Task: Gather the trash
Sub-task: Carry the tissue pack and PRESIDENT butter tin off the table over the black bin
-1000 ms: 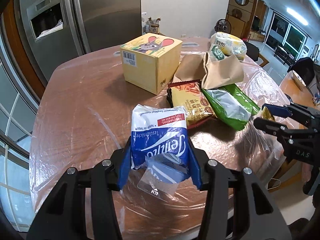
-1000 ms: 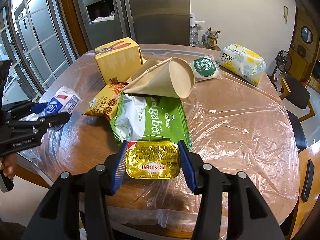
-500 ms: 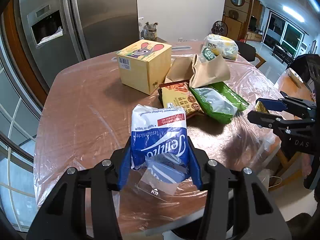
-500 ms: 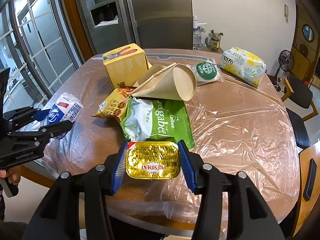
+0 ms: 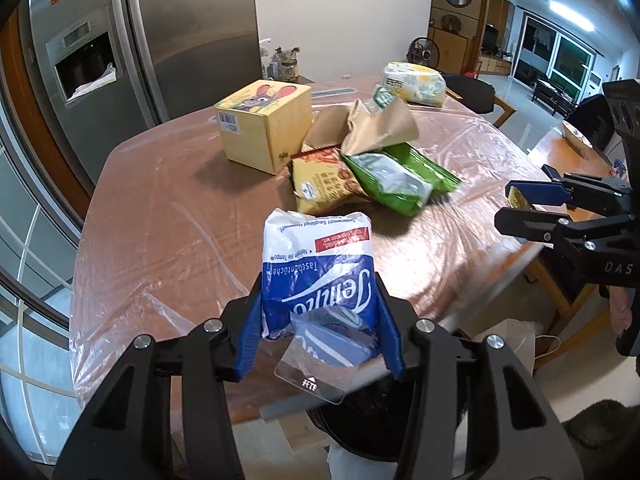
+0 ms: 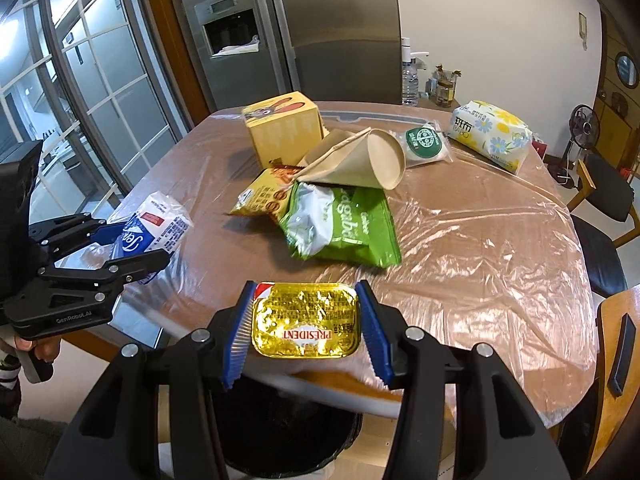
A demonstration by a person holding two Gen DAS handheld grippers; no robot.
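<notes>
My left gripper [image 5: 318, 330] is shut on a blue and white Tempo tissue pack [image 5: 318, 276], held past the table's near edge above a black bin [image 5: 384, 420]. My right gripper [image 6: 304, 332] is shut on a gold President butter pack [image 6: 305, 319], also held over the bin [image 6: 288, 428]. Each gripper shows in the other's view: the right one [image 5: 524, 208] and the left one [image 6: 132, 246] with the tissue pack [image 6: 158, 226]. On the table lie a green snack bag [image 6: 344, 224], a yellow snack wrapper [image 6: 262, 198] and a brown paper cone [image 6: 356, 160].
The round table [image 6: 480, 240] has a clear plastic cover. A yellow cartoon box [image 6: 284, 128], a green-labelled packet [image 6: 424, 144] and a flowered tissue pack [image 6: 492, 134] stand at the back. A fridge [image 6: 336, 28] is behind, chairs [image 6: 608, 196] to the right.
Both grippers have pulled back from the table with their packs and risen. The table edge and the black bin below have come into view.
</notes>
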